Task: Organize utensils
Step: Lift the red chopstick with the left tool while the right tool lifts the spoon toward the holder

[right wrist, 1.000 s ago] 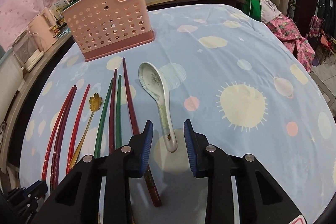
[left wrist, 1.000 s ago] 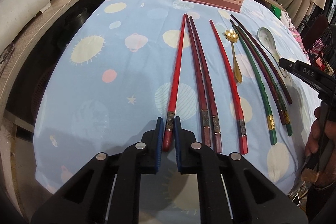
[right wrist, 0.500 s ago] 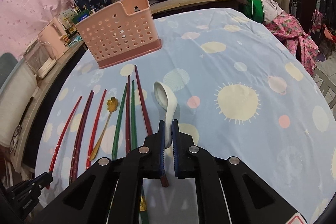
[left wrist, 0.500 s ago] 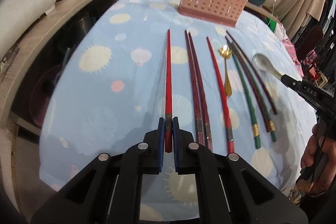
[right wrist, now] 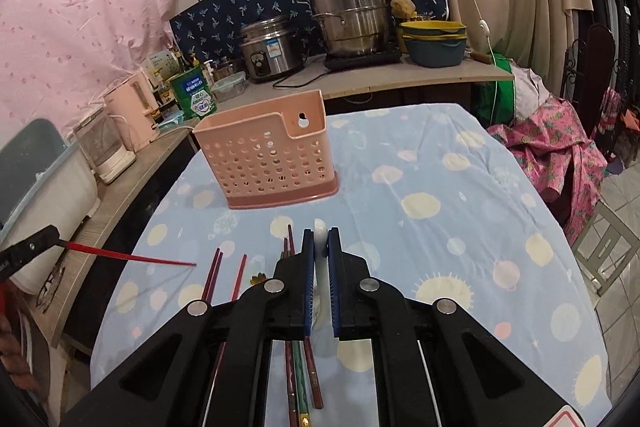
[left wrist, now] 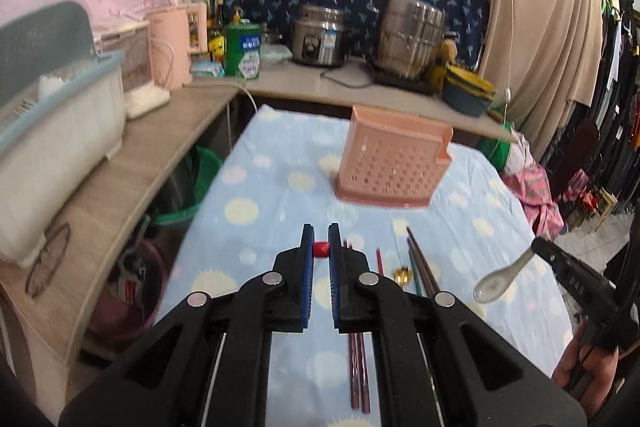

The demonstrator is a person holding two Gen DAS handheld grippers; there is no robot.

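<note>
in the left wrist view the left gripper (left wrist: 320, 250) is clenched on the red chopstick (left wrist: 320, 249), seen end-on between its pads and lifted off the table short of the pink basket (left wrist: 394, 163), while the other chopsticks (left wrist: 358, 367) lie on the cloth nearer than the basket. in the right wrist view the right gripper (right wrist: 320, 239) is clamped on the handle of the white spoon (right wrist: 319, 233), also raised in front of the pink basket (right wrist: 266, 155). both grips sit near one end, so i judge either piece could swing or slip and catch the basket rim, tipping the light basket.
</note>
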